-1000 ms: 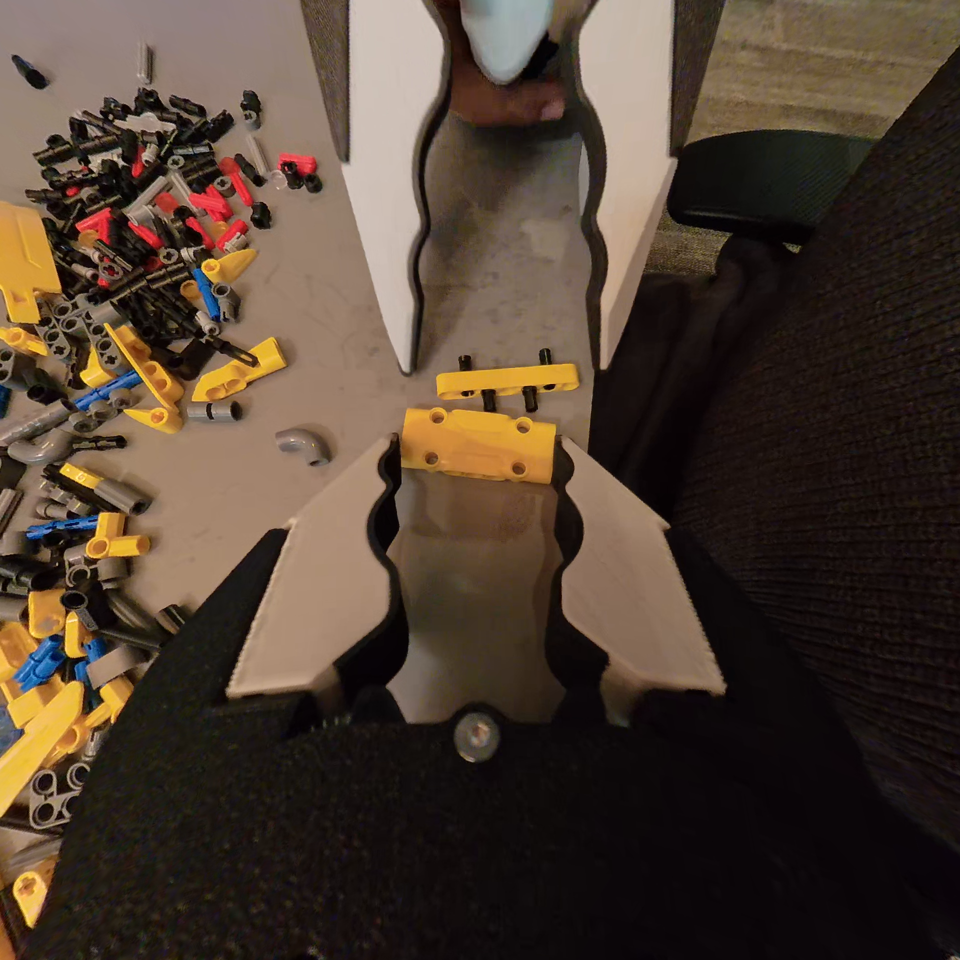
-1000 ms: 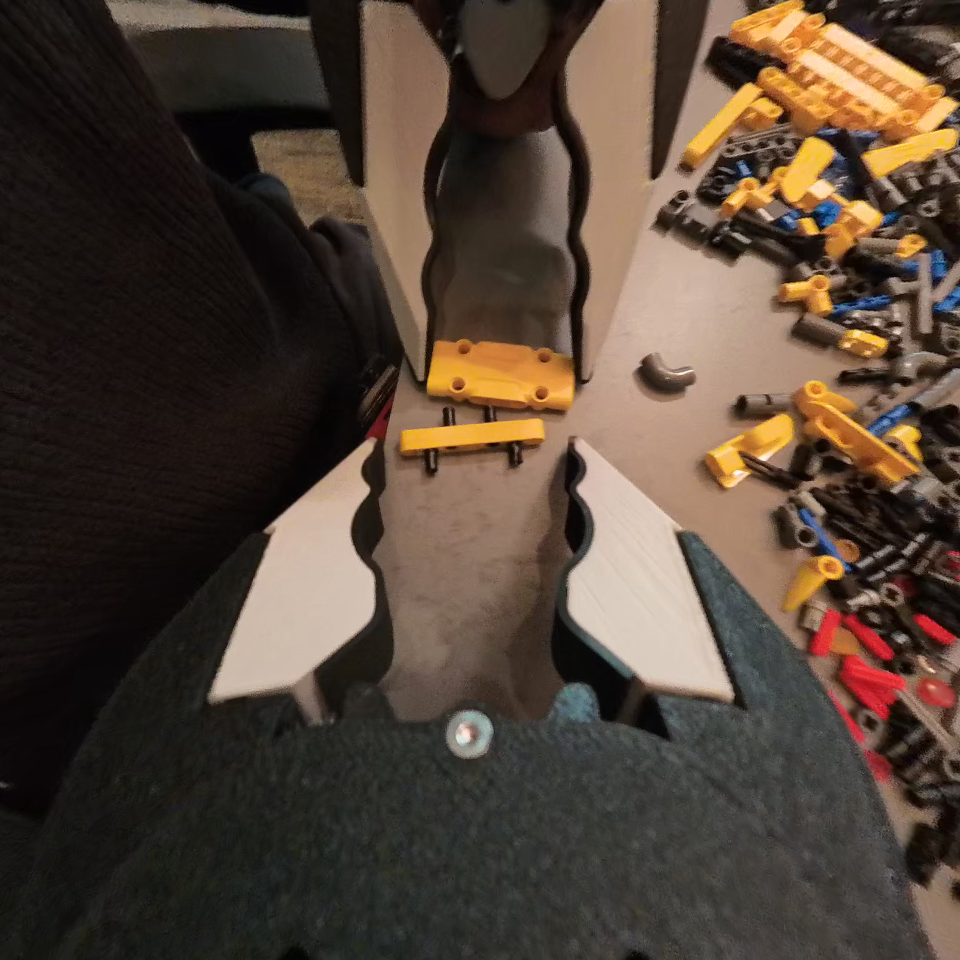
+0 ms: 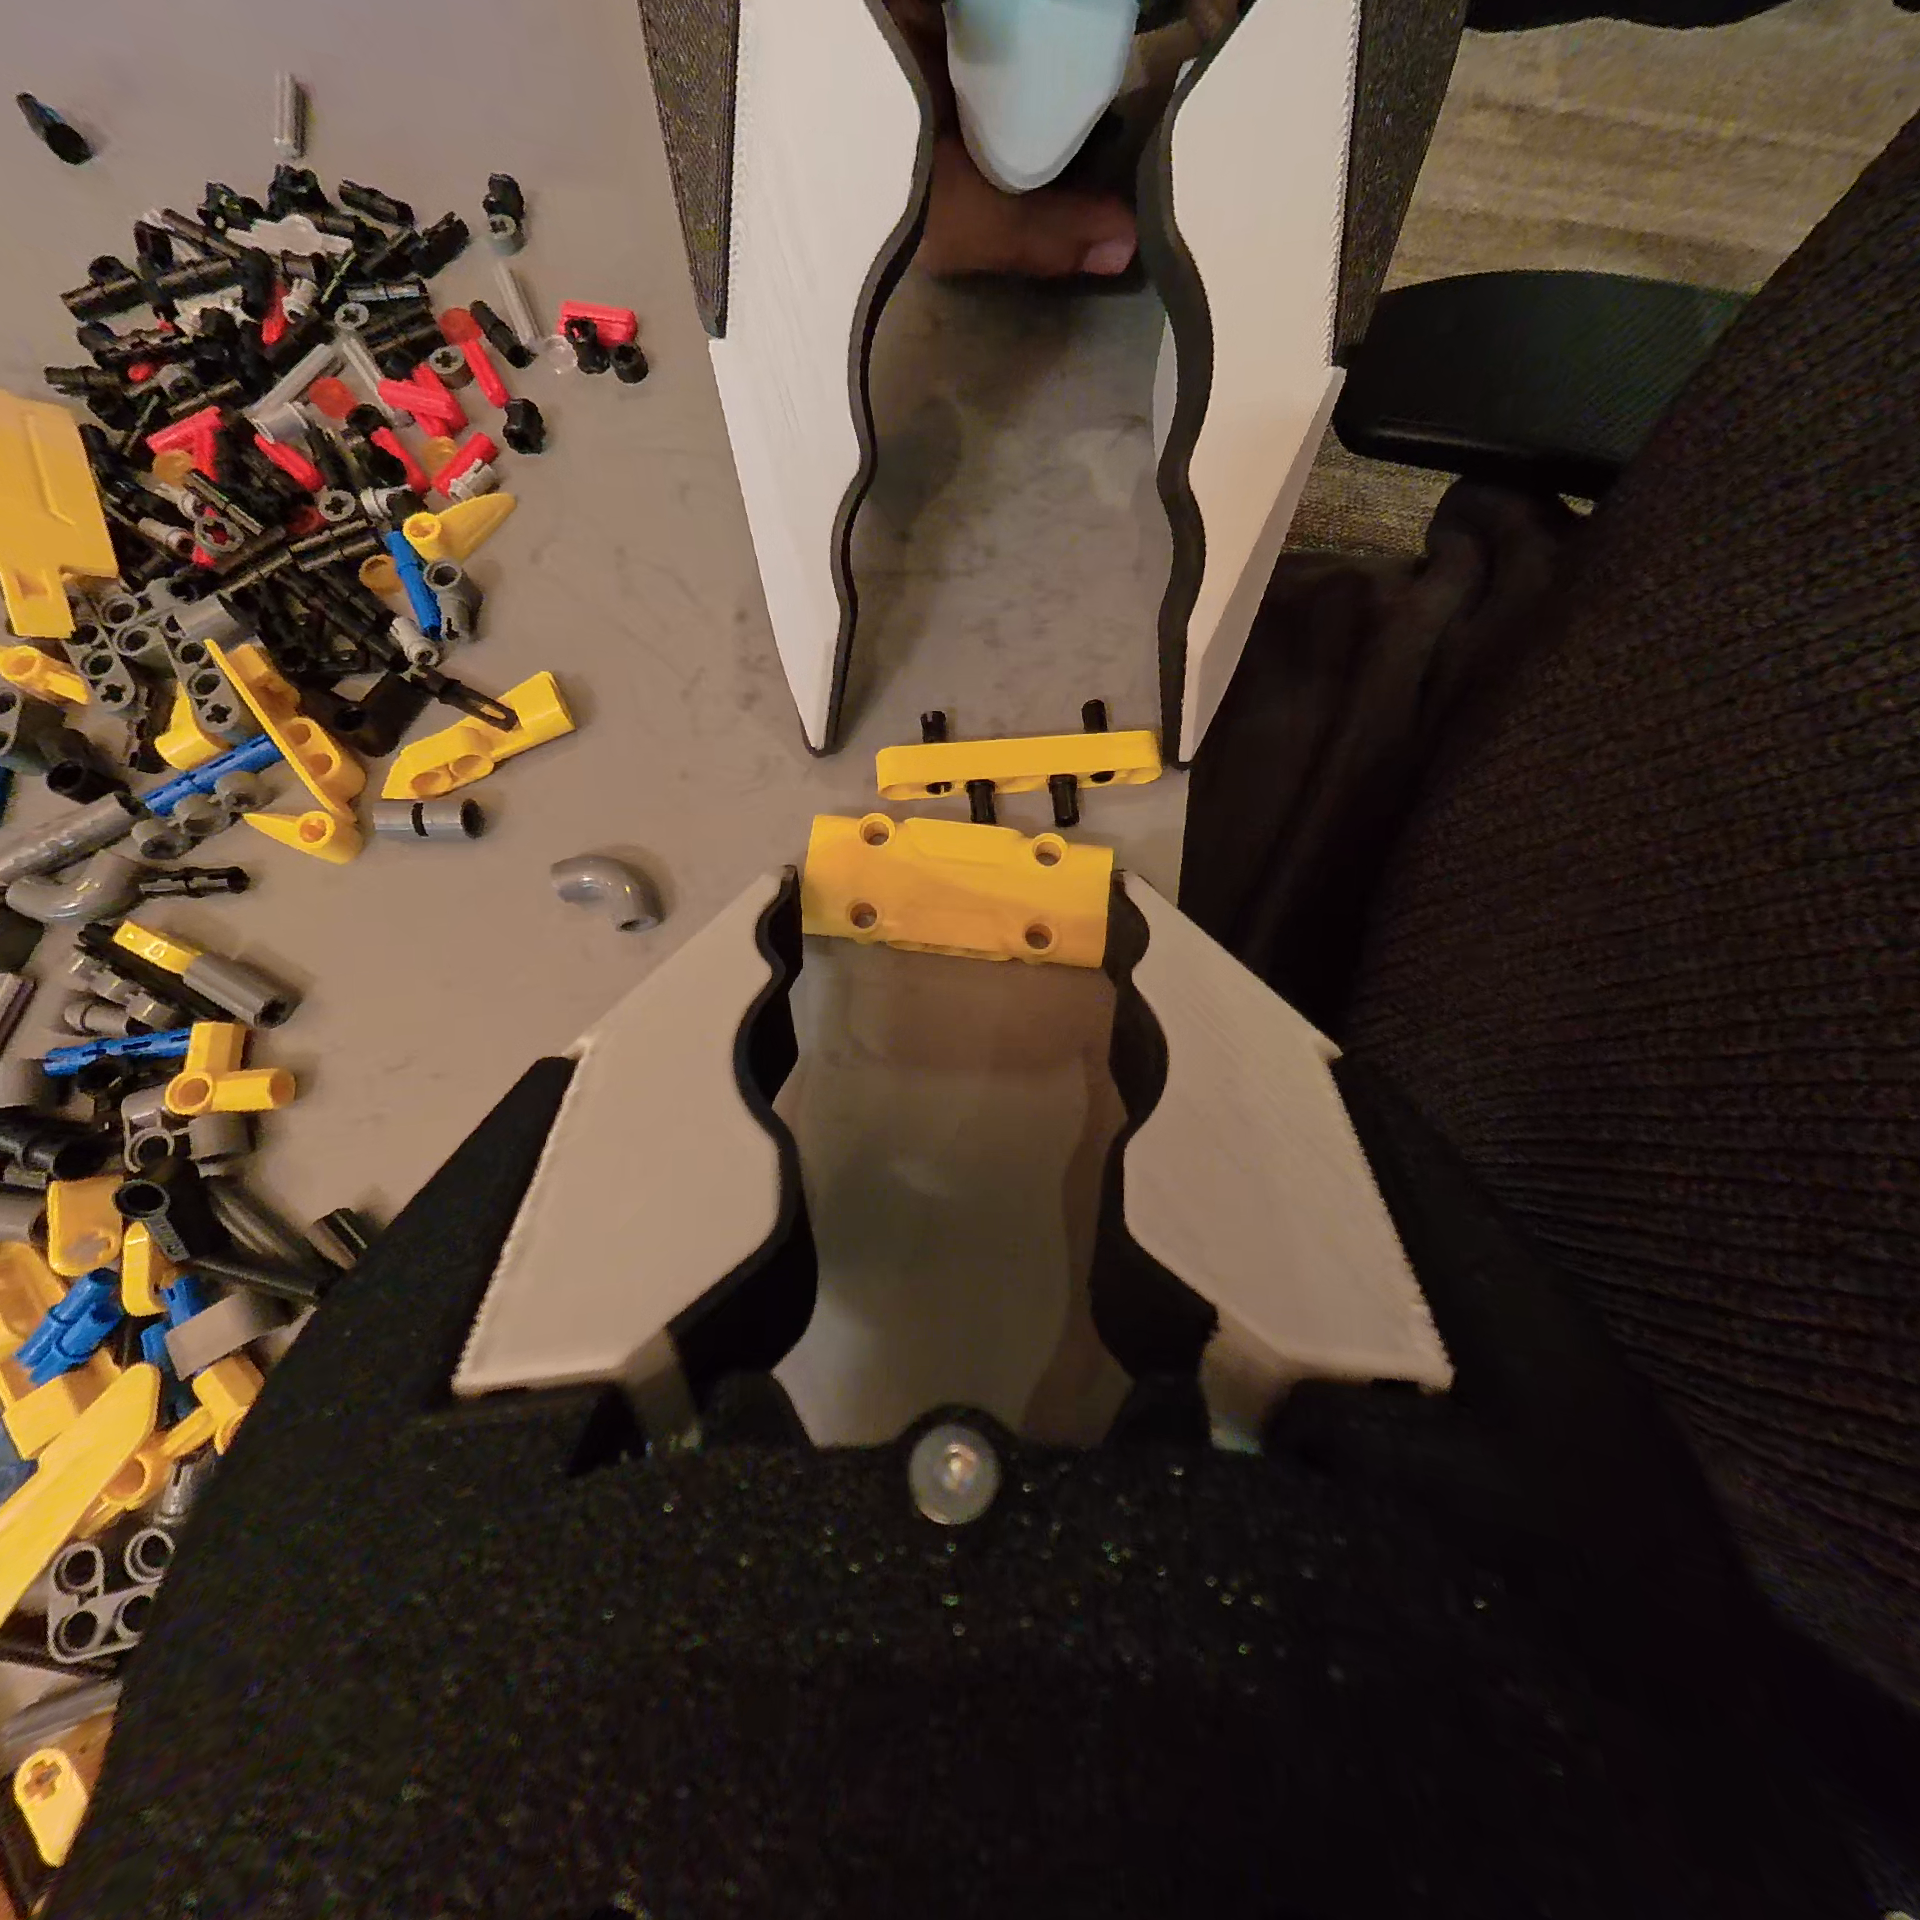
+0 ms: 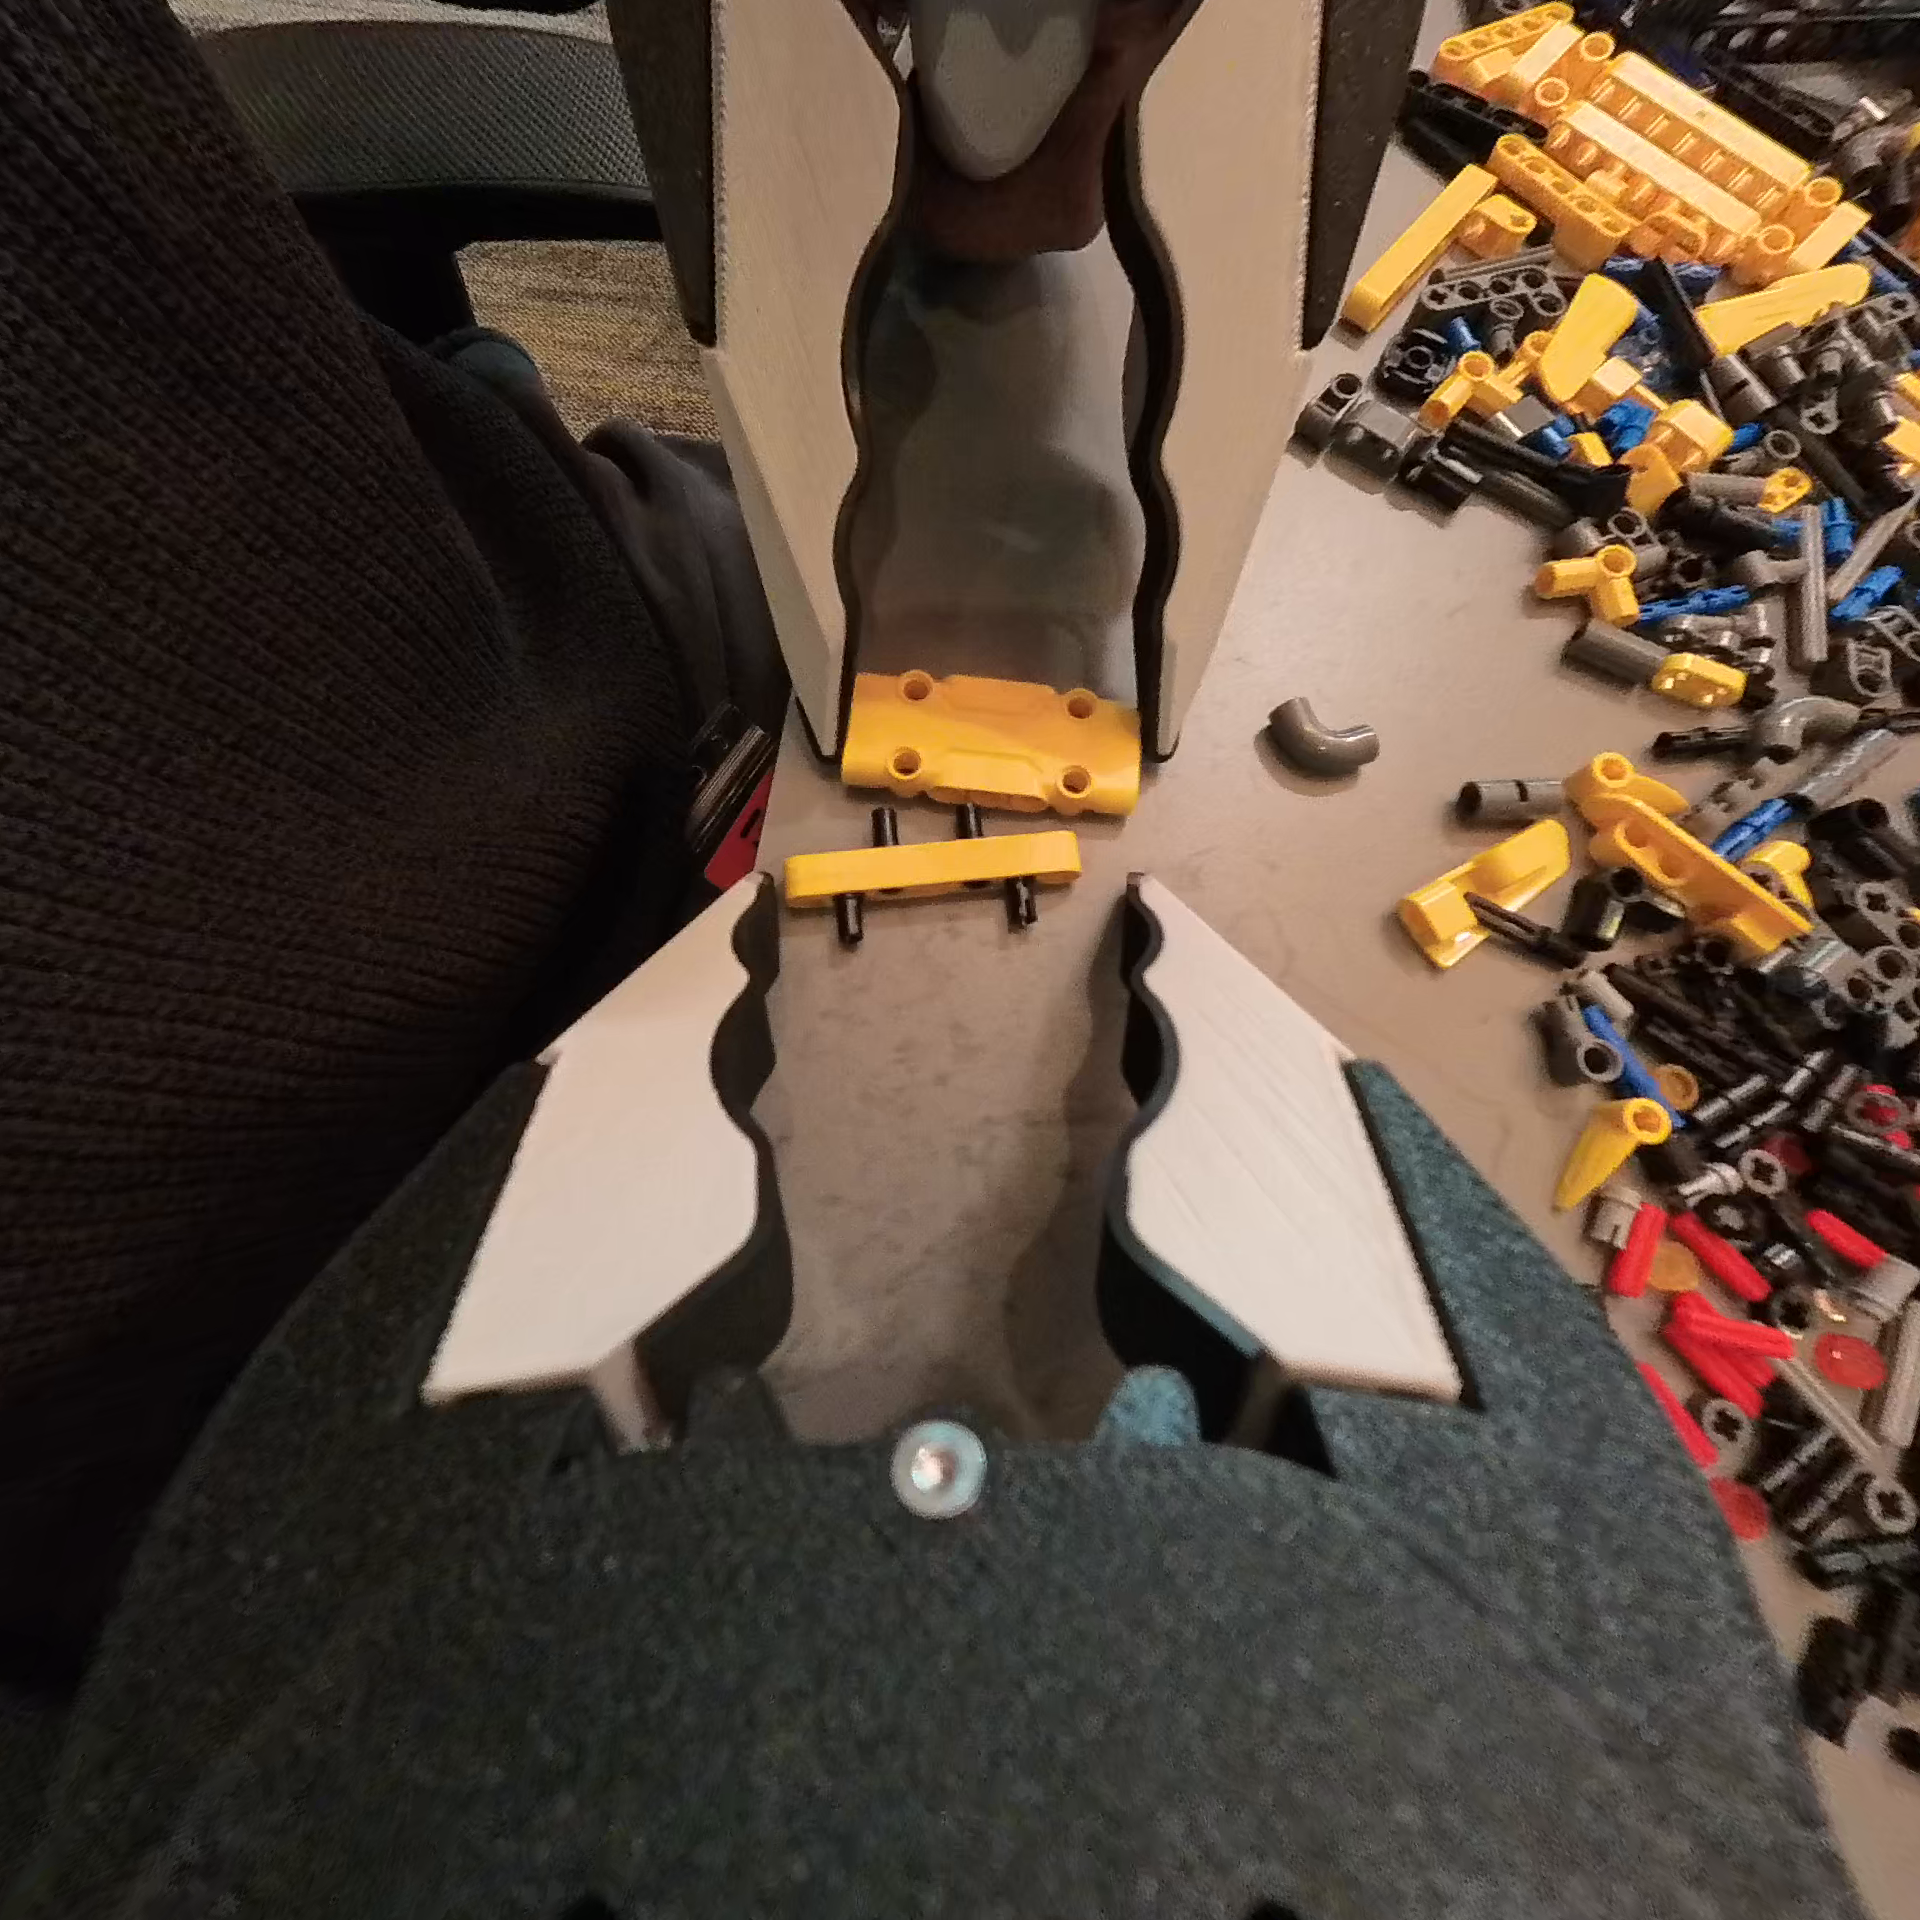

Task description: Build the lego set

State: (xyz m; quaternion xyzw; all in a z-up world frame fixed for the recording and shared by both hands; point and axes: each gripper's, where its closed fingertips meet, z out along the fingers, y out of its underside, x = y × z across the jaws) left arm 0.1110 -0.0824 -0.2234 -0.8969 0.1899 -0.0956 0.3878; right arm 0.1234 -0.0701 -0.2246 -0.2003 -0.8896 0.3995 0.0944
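L gripper (image 3: 956, 904) grips yellow block (image 3: 956, 902); pinned beam (image 3: 1018, 764) beside table edge.

Matt grey table (image 3: 582, 966), faintly mottled, stone-like perhaps. Glossy moulded plastic: yellow panel (image 3: 956, 902), yellow beam (image 3: 1013, 762) with black pins, loose-piece heap (image 3: 239, 499) toward the table's far edge. White ridged plastic fingers (image 3: 644, 1174) with black wavy rubbery pads; coarse felt-like gripper bodies; shiny metal screw (image 3: 953, 1473). Black ribbed knit sleeve (image 3: 1662, 935).

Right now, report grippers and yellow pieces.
Left gripper shut on yellow block. Right gripper open, pinned yellow beam lying just ahead. Parts pile off to side.
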